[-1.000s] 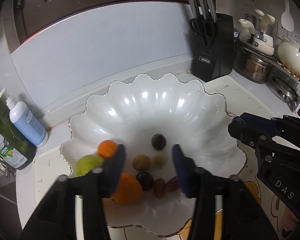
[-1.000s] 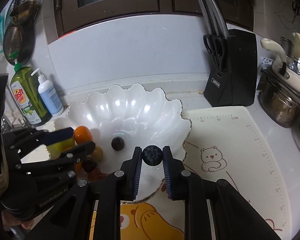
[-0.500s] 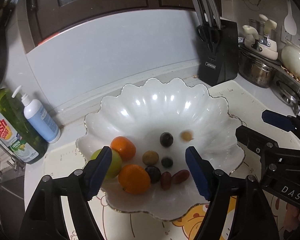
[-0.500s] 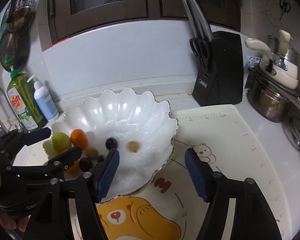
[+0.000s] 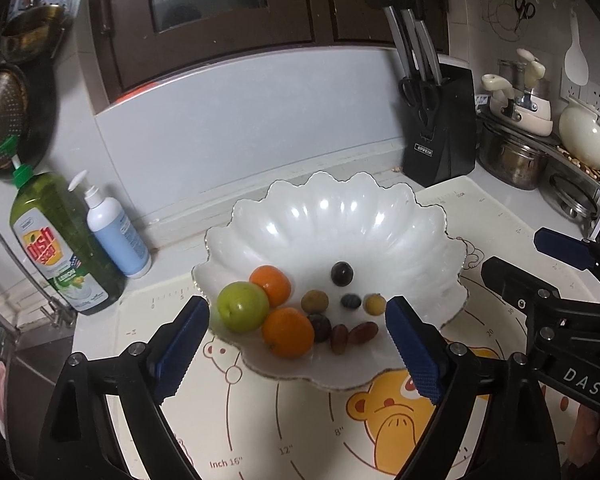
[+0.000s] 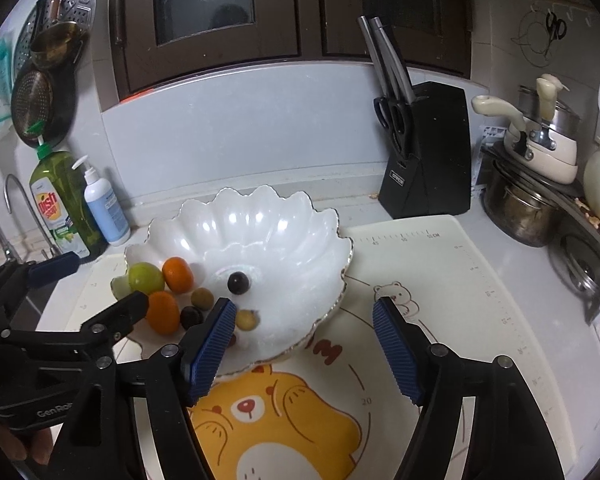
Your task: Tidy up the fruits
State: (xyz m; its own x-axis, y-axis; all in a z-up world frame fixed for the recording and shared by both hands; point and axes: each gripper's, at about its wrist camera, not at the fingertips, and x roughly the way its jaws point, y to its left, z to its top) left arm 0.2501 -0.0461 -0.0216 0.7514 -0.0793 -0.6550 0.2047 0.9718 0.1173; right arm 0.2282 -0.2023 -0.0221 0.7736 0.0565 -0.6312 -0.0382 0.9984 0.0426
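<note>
A white scalloped bowl stands on a cartoon bear mat. It holds a green fruit, two oranges, a dark plum, a blueberry, a small yellow fruit, a brownish one and red grapes. My left gripper hovers over the bowl's near rim. Its jaws are opening, with nothing between them. My right gripper hovers at the bowl's right rim, jaws opening and empty.
A black knife block stands behind the mat at the right. Steel pots and white cookware crowd the right edge. A green dish soap bottle, a white pump bottle and a faucet stand at the left.
My right gripper let go of the blueberry, which now lies in the bowl. Both grippers opened wide and drew back and up. The small yellow fruit rolled to rest beside the blueberry.
</note>
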